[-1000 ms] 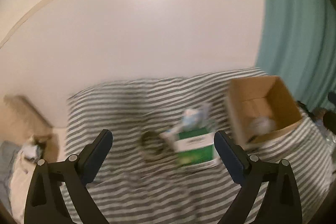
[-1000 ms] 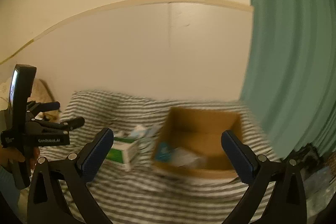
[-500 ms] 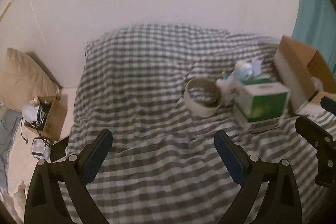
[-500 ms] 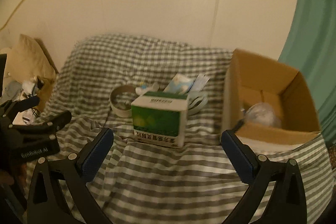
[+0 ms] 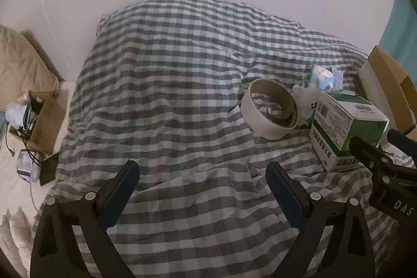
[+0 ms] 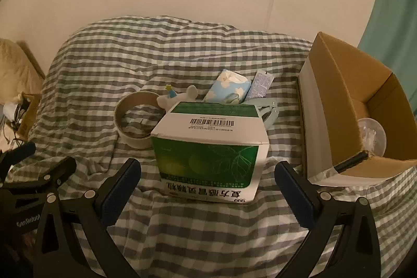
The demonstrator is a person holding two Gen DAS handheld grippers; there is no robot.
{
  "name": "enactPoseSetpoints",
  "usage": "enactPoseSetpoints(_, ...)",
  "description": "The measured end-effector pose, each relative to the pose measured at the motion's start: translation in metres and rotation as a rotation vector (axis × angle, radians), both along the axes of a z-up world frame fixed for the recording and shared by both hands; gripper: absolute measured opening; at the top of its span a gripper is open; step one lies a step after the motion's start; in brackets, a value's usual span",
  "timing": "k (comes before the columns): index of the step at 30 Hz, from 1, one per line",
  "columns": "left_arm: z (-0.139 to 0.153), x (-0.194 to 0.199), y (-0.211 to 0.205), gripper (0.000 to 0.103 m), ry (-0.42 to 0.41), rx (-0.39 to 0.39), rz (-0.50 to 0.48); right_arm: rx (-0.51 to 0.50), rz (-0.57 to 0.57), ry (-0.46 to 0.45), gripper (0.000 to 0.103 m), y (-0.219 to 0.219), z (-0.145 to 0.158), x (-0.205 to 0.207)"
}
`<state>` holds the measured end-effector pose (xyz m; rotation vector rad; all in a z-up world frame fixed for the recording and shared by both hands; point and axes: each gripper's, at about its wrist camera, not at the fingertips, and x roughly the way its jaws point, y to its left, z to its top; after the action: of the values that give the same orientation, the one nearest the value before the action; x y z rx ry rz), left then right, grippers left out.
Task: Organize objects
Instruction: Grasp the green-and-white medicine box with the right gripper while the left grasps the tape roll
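A green and white medicine box (image 6: 211, 147) stands on the checked bedspread (image 6: 208, 239), just ahead of my open, empty right gripper (image 6: 207, 173). It also shows in the left wrist view (image 5: 346, 129). Behind it lie a tape roll (image 6: 135, 119), a white toy (image 6: 177, 97), a blue tissue pack (image 6: 229, 89) and a sachet (image 6: 260, 85). A cardboard box (image 6: 346, 106) lies on its side at the right with a clear round thing (image 6: 371, 137) inside. My left gripper (image 5: 202, 176) is open and empty over bare bedspread, left of the tape roll (image 5: 271, 108).
A wall runs behind the bed. A teal curtain (image 6: 391, 4) hangs at the right. Left of the bed stand a small cardboard box of clutter (image 5: 39, 121) and a beige pillow (image 5: 20, 67). The right gripper shows at the left wrist view's right edge (image 5: 385, 160).
Both grippers have tilted down and moved closer to the bed. The right gripper has come up to the medicine box. Both stay open.
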<state>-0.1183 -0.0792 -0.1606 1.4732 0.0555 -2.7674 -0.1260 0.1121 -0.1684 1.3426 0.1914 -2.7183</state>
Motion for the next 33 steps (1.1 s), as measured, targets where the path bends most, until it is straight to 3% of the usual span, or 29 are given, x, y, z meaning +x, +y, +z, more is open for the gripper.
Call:
enactPoseSetpoints(10, -0.005, -0.007, 0.010, 0.100, -0.014, -0.004, -0.027, -0.010, -0.030, -0.023, 0.103, 0.005, -0.016, -0.023)
enactPoseSetpoints(12, -0.004, -0.011, 0.014, 0.100, -0.013, -0.005, -0.039, -0.031, -0.017, -0.012, 0.100, 0.006, -0.015, -0.023)
enactPoseSetpoints(13, -0.004, -0.013, 0.016, 0.100, -0.016, -0.007, -0.048, -0.039, -0.006, -0.003, 0.093, 0.007, -0.012, -0.022)
enactPoseSetpoints(19, -0.004, -0.035, 0.036, 0.100, -0.028, 0.013, -0.109, -0.020, 0.065, 0.087, 0.093, 0.004, 0.010, -0.022)
enactPoseSetpoints(23, -0.013, -0.060, 0.051, 0.100, -0.048, 0.015, -0.151, -0.007, 0.082, 0.137, 0.093, 0.007, 0.021, -0.030)
enactPoseSetpoints(26, -0.021, -0.072, 0.059, 0.100, -0.061, 0.032, -0.176, -0.024, 0.078, 0.132, 0.093, 0.011, 0.018, -0.038)
enactPoseSetpoints(33, -0.043, -0.094, 0.084, 0.100, -0.098, -0.015, -0.263, -0.068, 0.068, 0.120, 0.093, 0.023, 0.011, -0.049)
